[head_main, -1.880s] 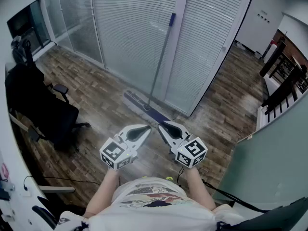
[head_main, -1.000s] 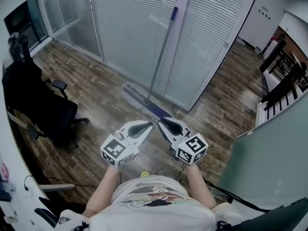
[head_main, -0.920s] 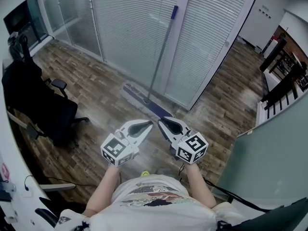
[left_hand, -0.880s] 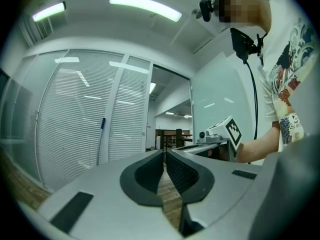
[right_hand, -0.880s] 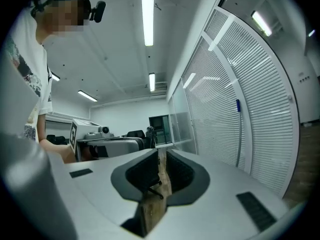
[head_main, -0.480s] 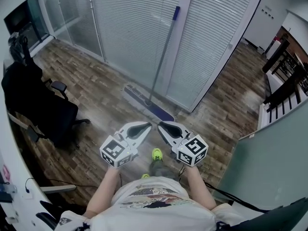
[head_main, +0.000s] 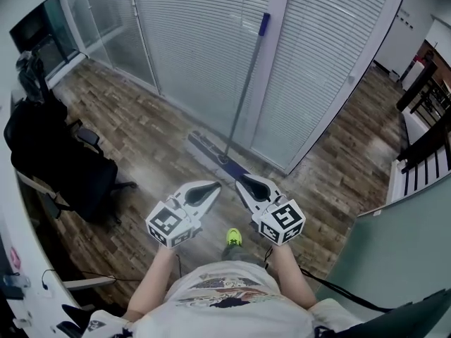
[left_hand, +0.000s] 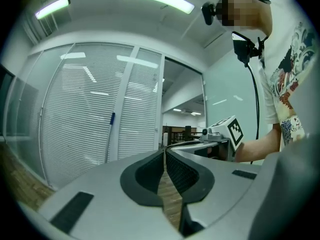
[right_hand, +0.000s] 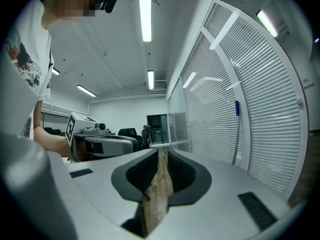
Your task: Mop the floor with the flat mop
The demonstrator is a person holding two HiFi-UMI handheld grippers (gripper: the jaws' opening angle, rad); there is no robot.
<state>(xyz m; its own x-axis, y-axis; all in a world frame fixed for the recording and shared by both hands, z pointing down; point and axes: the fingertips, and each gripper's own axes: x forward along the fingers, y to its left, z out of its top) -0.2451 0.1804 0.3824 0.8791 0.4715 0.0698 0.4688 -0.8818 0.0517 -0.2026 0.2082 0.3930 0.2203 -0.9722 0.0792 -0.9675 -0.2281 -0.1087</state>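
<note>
Flat mop (head_main: 242,97) is standing unheld at the far edge of the floor (head_main: 141,136), and we are closing on it. Nearest us, a green shoe (head_main: 233,236) is stepping forward; a second ago it was out of sight. Beyond it we are carrying the left gripper (head_main: 215,185) and the right gripper (head_main: 238,181) side by side, pointing level. Both pairs of jaws are closed on nothing, with only floorboards showing through the slit between them. Just past their tips, the pad (head_main: 210,155) is lying flat on the boards, now coming almost up to the grippers in the head view, where earlier a strip of floor was separating them. Farther on, the handle is leaning against the slatted partition (head_main: 197,41), blue cap uppermost. We are judging this as the approach: no mopping is under way, and the jaws will be needing to open before taking the handle.
</note>
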